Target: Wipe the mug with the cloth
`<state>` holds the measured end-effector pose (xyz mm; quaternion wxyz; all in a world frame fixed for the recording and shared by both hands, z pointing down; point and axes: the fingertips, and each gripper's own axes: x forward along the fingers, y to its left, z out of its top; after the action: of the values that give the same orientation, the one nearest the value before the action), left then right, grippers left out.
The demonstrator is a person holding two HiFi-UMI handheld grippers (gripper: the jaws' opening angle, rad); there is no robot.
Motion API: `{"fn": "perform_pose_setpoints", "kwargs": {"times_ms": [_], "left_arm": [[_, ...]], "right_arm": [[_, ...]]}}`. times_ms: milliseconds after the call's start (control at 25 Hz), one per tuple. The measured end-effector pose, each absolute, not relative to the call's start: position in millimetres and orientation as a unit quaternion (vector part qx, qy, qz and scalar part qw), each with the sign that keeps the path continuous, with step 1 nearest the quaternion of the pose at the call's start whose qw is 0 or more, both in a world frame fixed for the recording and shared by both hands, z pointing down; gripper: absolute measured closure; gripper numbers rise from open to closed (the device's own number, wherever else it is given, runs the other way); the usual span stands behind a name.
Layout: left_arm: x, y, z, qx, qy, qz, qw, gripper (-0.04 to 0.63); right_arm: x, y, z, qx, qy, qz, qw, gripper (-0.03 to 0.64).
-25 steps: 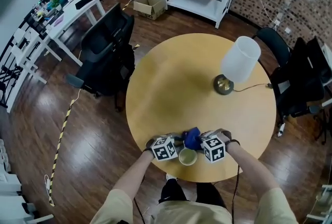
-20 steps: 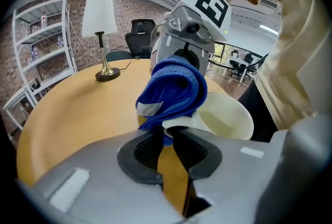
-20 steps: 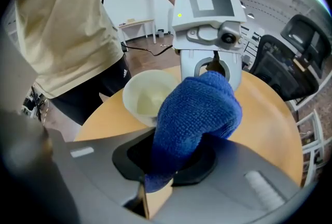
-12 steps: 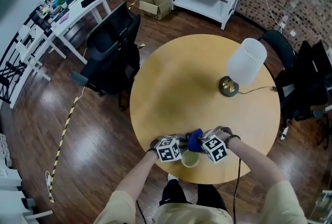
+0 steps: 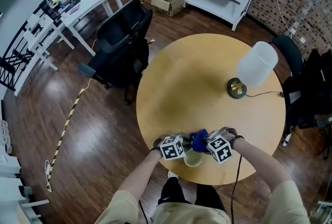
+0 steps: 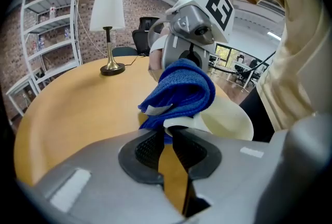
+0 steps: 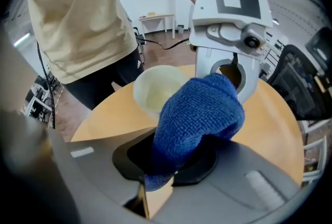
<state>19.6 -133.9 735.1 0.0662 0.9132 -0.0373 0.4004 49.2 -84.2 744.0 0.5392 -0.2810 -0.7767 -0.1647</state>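
A cream mug (image 5: 193, 158) stands near the front edge of the round wooden table (image 5: 192, 88). My left gripper (image 6: 168, 132) has its jaws nearly together on the mug's white handle (image 6: 179, 125) and has just been closing a little further on it. The mug's open bowl (image 6: 225, 120) shows to the right of the jaws. My right gripper (image 7: 174, 161) is shut on a blue cloth (image 7: 199, 114), which bulges forward against the mug's rim (image 7: 155, 91). In the head view the cloth (image 5: 199, 140) sits between the two marker cubes, just behind the mug.
A lamp with a white shade (image 5: 258, 65) and a brass base (image 5: 238, 88) stands at the table's right, its cord running off the edge. A black office chair (image 5: 122, 41) is at the table's left and another (image 5: 311, 93) at its right. The table's front edge lies just below the mug.
The right gripper has rolled a little with the cloth against the mug. The left gripper and the mug have stayed where they were. The head view has shifted slightly.
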Motion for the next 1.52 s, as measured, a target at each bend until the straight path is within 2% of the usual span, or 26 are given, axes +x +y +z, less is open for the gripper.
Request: {"fn": "perform_pose_setpoints", "kwargs": {"times_ms": [760, 1160, 1360, 1520], "left_arm": [[-15, -139, 739, 0.908, -0.127, 0.365, 0.162, 0.563], [-58, -142, 739, 0.874, -0.281, 0.325, 0.229, 0.568], [-79, -135, 739, 0.841, -0.363, 0.289, 0.278, 0.572], [-91, -129, 739, 0.807, -0.428, 0.25, 0.322, 0.577]], "right_arm": [[58, -55, 753, -0.182, -0.829, -0.09, 0.522, 0.552], [30, -57, 753, -0.046, -0.875, 0.009, 0.483, 0.552], [18, -61, 750, 0.039, -0.893, 0.086, 0.44, 0.552], [14, -61, 750, 0.075, -0.896, 0.103, 0.426, 0.552]]}}
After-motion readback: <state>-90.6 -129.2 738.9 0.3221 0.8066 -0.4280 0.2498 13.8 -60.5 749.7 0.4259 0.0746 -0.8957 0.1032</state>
